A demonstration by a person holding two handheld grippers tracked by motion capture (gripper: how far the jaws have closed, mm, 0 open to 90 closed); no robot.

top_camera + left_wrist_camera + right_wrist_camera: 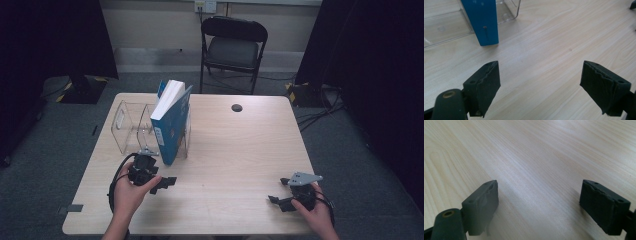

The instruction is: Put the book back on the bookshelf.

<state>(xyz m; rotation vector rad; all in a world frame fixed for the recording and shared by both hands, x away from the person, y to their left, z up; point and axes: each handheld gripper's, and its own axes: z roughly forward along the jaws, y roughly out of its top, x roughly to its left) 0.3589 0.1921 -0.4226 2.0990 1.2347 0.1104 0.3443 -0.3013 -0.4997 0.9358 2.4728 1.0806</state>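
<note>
My left gripper [541,82] and right gripper [539,203] are matt black plastic, their pads [486,82] faced with a rough, creased rubbery skin. Under them the table [240,150] is pale wood-grain laminate, smooth with a soft sheen. At the upper left of the left gripper view, the book [484,21] has a smooth blue cover, white paper pages, and leans in a clear glossy plastic holder [444,30].
</note>
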